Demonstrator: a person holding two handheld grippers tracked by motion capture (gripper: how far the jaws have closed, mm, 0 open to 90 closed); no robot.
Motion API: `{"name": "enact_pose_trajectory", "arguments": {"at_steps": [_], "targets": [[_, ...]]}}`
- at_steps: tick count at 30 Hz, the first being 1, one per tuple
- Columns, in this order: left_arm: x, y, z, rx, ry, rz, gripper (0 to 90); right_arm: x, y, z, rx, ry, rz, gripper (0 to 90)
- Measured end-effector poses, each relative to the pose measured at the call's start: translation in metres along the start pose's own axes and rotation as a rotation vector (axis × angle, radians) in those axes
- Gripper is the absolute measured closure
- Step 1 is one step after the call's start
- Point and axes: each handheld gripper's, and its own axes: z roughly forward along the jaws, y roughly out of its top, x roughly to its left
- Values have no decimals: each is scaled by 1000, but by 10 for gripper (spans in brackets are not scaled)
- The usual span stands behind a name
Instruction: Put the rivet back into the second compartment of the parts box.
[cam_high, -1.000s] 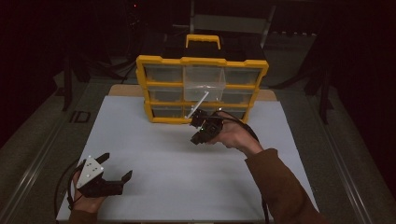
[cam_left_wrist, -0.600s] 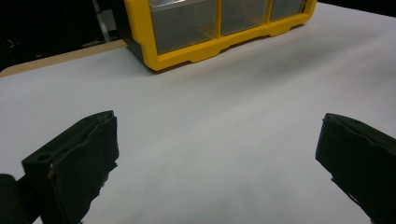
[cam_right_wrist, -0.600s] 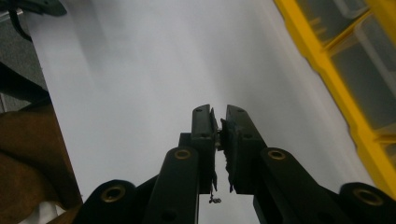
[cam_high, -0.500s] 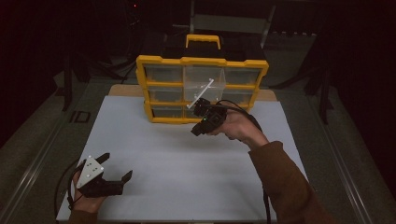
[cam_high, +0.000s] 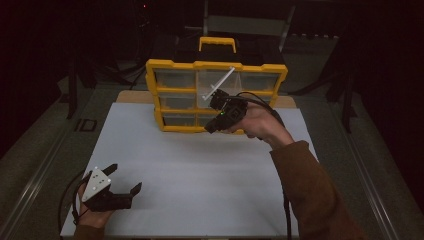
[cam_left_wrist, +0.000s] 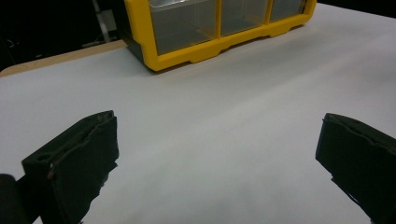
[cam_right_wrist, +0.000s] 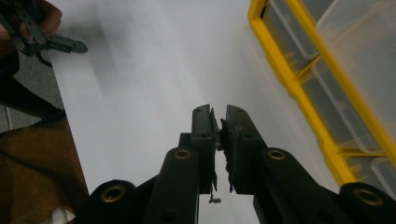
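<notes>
A yellow organizer box (cam_high: 216, 65) with clear drawers stands upright at the back of the white table top (cam_high: 200, 175). My right gripper (cam_high: 210, 129) hangs in the air in front of its lower drawers, rolled on its side and pointing down to the left. A thin white bar (cam_high: 220, 82) slants up from its body. In the right gripper view the jaws (cam_right_wrist: 218, 109) stand shut with only a sliver between the ragged pads, and the organizer box (cam_right_wrist: 299, 98) runs along the right. My left gripper (cam_high: 125, 178) rests open near the front left corner, its jaws (cam_left_wrist: 218, 119) wide apart over bare table.
A black case with a yellow handle (cam_high: 218, 44) sits behind the organizer. A brown board edge (cam_high: 132, 96) shows under the table top at the back. The organizer's corner (cam_left_wrist: 140, 28) shows ahead of the left gripper. The surroundings are dark.
My right gripper has risen in front of the organizer, still shut. The left gripper has stayed where it was.
</notes>
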Motion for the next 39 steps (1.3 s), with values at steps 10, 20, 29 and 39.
{"name": "enact_pose_trajectory", "arguments": {"at_steps": [10, 20, 29, 39], "targets": [[0, 0, 0, 0, 1, -3, 0, -10, 13, -24, -25, -11, 20, 826], [0, 0, -1, -1, 1, -3, 0, -22, 24, -49, -72, -34, 57, 827], [0, 0, -1, -1, 1, -1, 0, -29, 32, -69, -104, -82, 91, 827], [0, 0, -1, -3, 1, -1, 0, -43, 38, -79, -137, -134, 162, 827]]}}
